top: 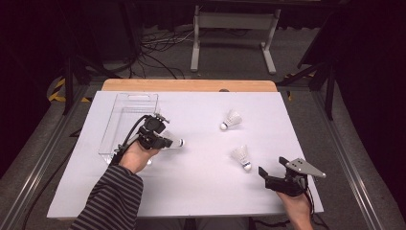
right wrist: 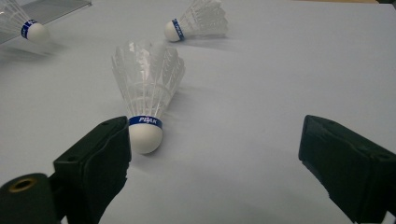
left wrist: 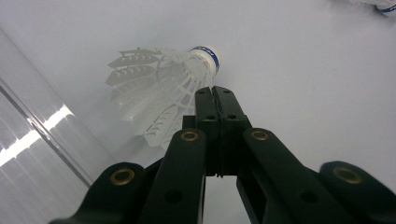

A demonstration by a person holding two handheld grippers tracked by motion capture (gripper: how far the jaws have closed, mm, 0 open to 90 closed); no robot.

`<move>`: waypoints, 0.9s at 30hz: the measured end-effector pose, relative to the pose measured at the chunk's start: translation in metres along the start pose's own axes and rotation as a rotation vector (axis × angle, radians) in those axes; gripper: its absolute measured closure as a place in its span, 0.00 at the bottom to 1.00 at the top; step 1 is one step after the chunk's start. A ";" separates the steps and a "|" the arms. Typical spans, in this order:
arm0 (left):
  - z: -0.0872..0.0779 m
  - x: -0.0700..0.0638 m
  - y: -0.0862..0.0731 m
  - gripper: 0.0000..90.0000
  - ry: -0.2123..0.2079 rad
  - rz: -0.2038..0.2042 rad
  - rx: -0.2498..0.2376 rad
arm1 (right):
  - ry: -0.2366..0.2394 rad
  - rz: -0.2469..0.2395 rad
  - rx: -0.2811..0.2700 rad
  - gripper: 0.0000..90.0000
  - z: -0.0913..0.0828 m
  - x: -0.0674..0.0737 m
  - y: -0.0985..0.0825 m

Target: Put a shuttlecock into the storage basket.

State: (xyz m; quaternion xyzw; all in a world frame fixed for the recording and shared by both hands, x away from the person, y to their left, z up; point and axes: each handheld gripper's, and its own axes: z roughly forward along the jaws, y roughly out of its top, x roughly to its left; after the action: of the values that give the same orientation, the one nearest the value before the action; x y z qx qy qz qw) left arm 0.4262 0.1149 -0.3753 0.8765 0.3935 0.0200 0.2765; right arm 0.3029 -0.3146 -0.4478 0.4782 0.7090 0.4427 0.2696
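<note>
The left gripper was closed, its jaws pressed together with nothing visibly clamped between them. A white shuttlecock lay just beyond its tips on the bench, beside the clear tray. The right gripper stood with jaws apart, near another shuttlecock.
</note>
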 end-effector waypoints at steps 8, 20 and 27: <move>-0.008 0.000 -0.001 1.00 -0.006 -0.005 -0.023 | -0.003 0.004 -0.006 0.11 0.000 0.000 0.000; -0.020 0.000 -0.005 1.00 -0.007 -0.003 -0.052 | -0.001 0.005 -0.005 0.11 -0.001 0.000 0.000; -0.029 0.000 -0.007 1.00 -0.005 0.002 -0.078 | 0.000 0.005 -0.005 0.11 0.000 0.000 0.000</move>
State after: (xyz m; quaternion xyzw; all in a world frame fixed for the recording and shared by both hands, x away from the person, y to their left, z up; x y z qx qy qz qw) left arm 0.4136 0.1323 -0.3539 0.8655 0.3908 0.0336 0.3116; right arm 0.3024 -0.3151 -0.4481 0.4794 0.7067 0.4449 0.2697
